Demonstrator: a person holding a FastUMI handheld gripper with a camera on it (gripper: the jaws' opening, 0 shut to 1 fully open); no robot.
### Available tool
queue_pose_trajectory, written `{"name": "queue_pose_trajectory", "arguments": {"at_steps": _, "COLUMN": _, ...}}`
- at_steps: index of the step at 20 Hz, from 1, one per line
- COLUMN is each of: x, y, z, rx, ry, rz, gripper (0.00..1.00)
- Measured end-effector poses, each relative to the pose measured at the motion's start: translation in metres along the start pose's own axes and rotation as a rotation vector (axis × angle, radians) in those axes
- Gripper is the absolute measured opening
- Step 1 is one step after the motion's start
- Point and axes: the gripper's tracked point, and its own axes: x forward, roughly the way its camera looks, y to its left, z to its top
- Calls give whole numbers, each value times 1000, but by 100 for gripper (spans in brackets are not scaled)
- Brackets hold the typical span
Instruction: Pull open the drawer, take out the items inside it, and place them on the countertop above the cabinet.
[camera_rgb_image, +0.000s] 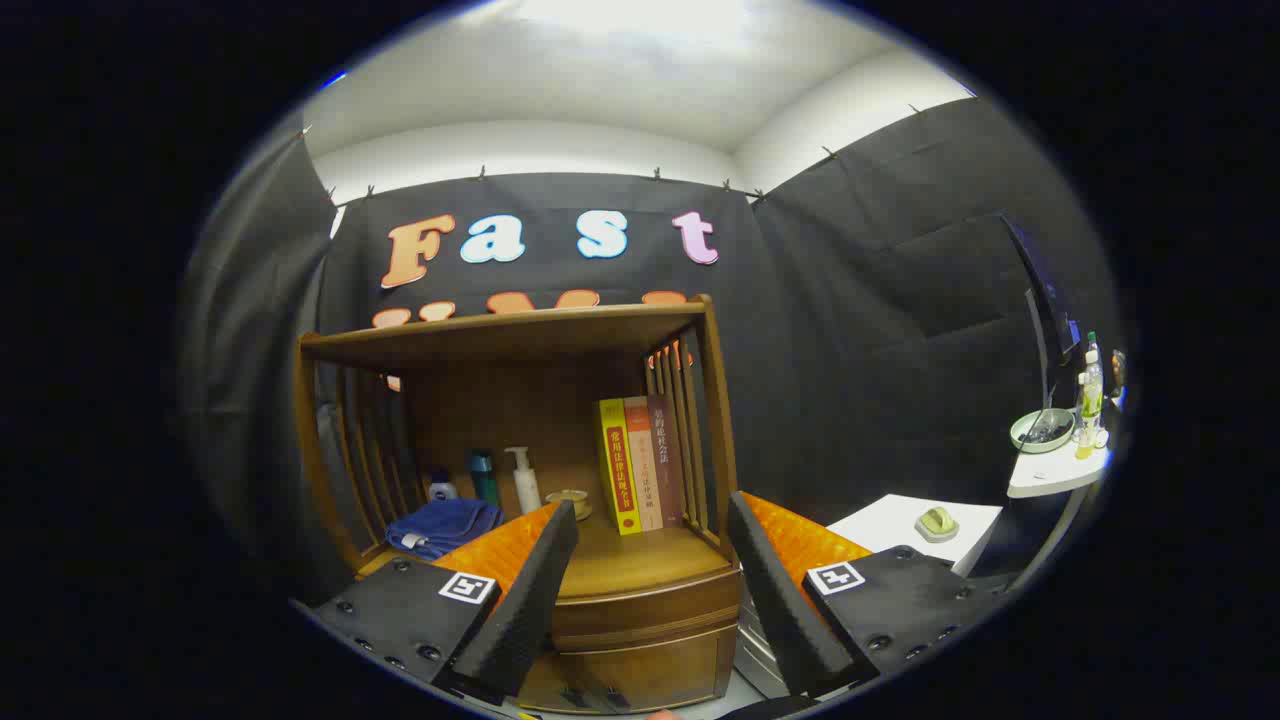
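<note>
A wooden cabinet (520, 350) with slatted sides stands ahead against the booth wall. Its drawer (640, 665) sits shut at the bottom, below the countertop (640, 565); what lies inside is hidden. My gripper (650, 570) is open, its two fingers spread wide with nothing between them, held just in front of the countertop's front edge and above the drawer front.
On the countertop stand three upright books (642, 465), a white pump bottle (524, 480), a dark teal bottle (484, 476), a small blue-capped jar (441, 489), a round tin (570, 503) and a folded blue towel (445, 527). Right of the cabinet are a white table (900, 525) and a shelf (1060, 470) with a bowl and bottles.
</note>
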Motion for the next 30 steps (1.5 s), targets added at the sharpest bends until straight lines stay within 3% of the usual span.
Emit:
{"name": "queue_pose_trajectory", "arguments": {"at_steps": 8, "x": -14, "y": 33, "z": -19, "rx": 33, "ry": 42, "rz": 99, "gripper": 98}}
{"name": "queue_pose_trajectory", "arguments": {"at_steps": 23, "x": -81, "y": -10, "z": -14, "rx": 93, "ry": 39, "rz": 128, "gripper": 98}}
{"name": "queue_pose_trajectory", "arguments": {"at_steps": 27, "x": -88, "y": 13, "z": -28, "rx": 140, "ry": 39, "rz": 154, "gripper": 98}}
{"name": "queue_pose_trajectory", "arguments": {"at_steps": 30, "x": -77, "y": 28, "z": -39, "rx": 84, "ry": -2, "rz": 152, "gripper": 98}}
